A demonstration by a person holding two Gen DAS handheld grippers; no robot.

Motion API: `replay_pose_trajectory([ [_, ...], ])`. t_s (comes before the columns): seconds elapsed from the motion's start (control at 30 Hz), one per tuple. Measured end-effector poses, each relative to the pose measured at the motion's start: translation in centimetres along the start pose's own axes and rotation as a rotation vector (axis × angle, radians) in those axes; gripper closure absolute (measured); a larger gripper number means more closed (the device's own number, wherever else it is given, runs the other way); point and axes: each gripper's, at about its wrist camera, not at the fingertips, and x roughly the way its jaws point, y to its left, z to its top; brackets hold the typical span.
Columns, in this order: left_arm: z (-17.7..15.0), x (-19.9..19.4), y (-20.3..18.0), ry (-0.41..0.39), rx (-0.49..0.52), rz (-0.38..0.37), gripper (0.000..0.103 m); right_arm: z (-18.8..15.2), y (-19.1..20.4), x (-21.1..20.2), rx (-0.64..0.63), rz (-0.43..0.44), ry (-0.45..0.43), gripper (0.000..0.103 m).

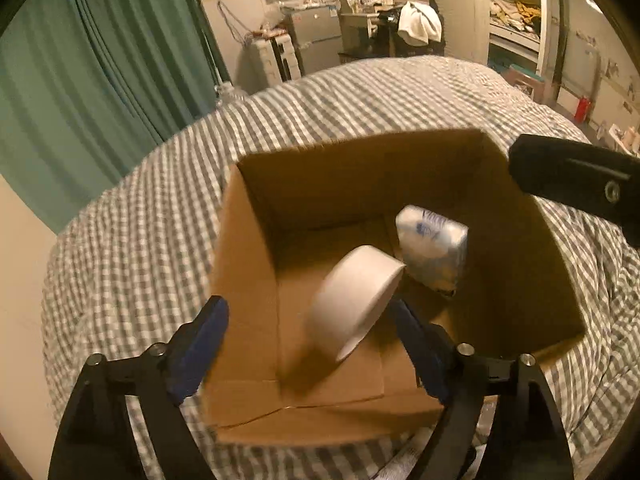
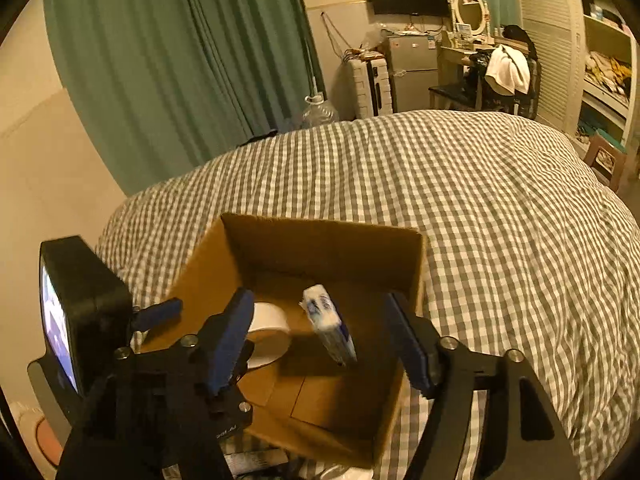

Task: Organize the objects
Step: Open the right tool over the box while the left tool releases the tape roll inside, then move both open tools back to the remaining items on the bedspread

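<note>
An open cardboard box (image 1: 248,280) sits on a grey checked bed; it also shows in the right wrist view (image 2: 320,240). Inside it a white tape roll (image 1: 356,300) tilts on edge, blurred, just ahead of my open left gripper (image 1: 308,340), clear of both pads. A white and blue tissue pack (image 1: 434,248) is in the box beside it. In the right wrist view the roll (image 2: 268,332) and the tilted, blurred pack (image 2: 330,322) are inside the box. My right gripper (image 2: 320,340) is open over the box, empty.
The checked duvet (image 2: 500,220) spreads around the box. Green curtains (image 2: 180,60) hang at the left. A fridge, a chair with clothes and shelves stand beyond the bed. The left gripper's body with its screen (image 2: 76,312) sits left of my right gripper.
</note>
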Motion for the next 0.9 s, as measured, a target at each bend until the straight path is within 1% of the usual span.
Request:
replay_pose_trajectory([
  [0.07, 0.1, -1.7, 0.3, -0.024, 0.000, 0.004, 0.010, 0.1, -0.4, -1.3, 0.011, -0.017, -0.017, 0.033],
  [0.2, 0.3, -5.6, 1.6, -0.072, -0.042, -0.002, 0.009, 0.1, -0.5, -4.6, 0.029, -0.037, -0.045, 0.030],
  [0.3, 0.4, -8.3, 2.5, -0.115, -0.076, -0.012, 0.008, -0.2, -0.3, -7.6, 0.014, -0.062, -0.076, 0.029],
  [0.43, -0.2, -11.6, 3.2, -0.163, -0.112, -0.015, 0.007, -0.9, -0.1, -11.3, -0.010, -0.095, -0.110, 0.027],
  [0.53, -1.4, -13.7, 3.4, -0.187, -0.144, -0.026, 0.006, -1.8, -0.1, -13.8, -0.024, -0.111, -0.125, 0.026],
  [0.67, -3.4, -15.2, 3.1, -0.207, -0.173, -0.041, 0.005, -3.7, -0.3, -16.5, -0.049, -0.134, -0.135, 0.021],
  [0.77, -4.8, -16.0, 2.3, -0.217, -0.182, -0.040, 0.005, -5.3, -0.7, -17.5, -0.055, -0.140, -0.137, 0.017],
  [0.9, -7.4, -15.7, 1.4, -0.221, -0.193, -0.023, 0.004, -8.0, -1.0, -17.8, -0.066, -0.145, -0.124, 0.013],
])
